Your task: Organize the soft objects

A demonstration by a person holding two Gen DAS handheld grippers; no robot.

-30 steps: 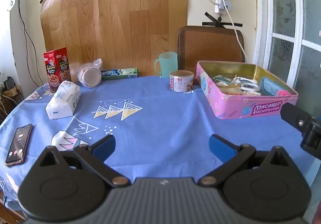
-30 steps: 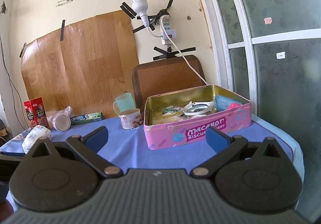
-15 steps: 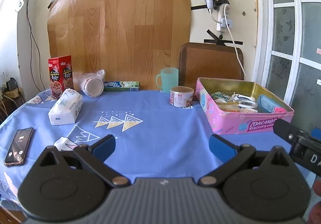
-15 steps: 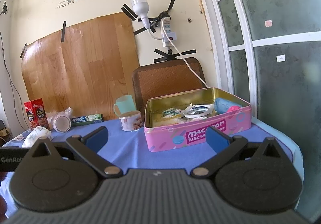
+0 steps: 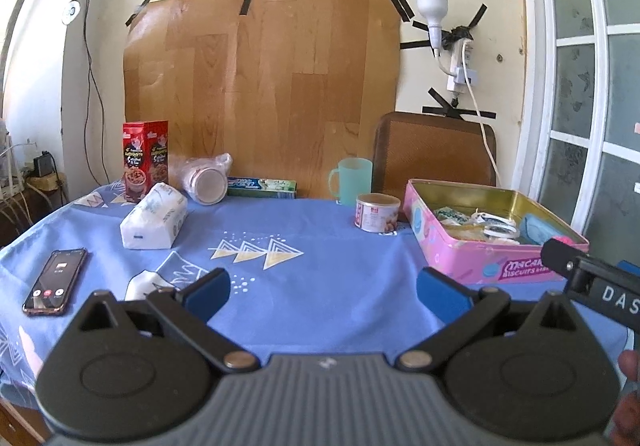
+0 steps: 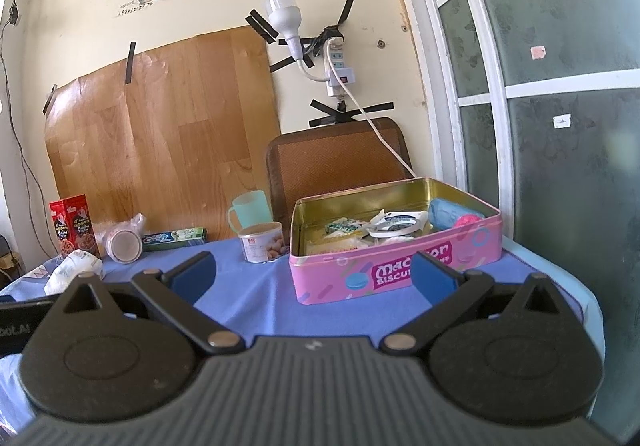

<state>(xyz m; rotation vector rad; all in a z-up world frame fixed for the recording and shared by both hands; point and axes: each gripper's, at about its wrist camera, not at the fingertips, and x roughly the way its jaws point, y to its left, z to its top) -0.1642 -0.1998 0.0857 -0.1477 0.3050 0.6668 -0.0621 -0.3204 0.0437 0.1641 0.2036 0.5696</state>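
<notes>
Left gripper [image 5: 322,292]: jaws spread wide, nothing between them, held above the blue tablecloth [image 5: 332,266]
Right gripper [image 6: 314,274]: jaws likewise wide and empty, facing the pink biscuit tin [image 6: 400,270]
Tin: lid off, on the right side of the cloth, holding small packets and a blue roll [image 6: 444,214]
White tissue pack [image 5: 154,222]: lying on the left of the cloth, well apart from the tin, near the red box [image 5: 145,158]
Phone [image 5: 55,281]: flat at the left edge

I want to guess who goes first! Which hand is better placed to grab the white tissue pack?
Probably left. The tissue pack lies on the table's left side, ahead of the open left tool. The right tool, also open, faces the pink tin; the pack sits far off to its left.
</notes>
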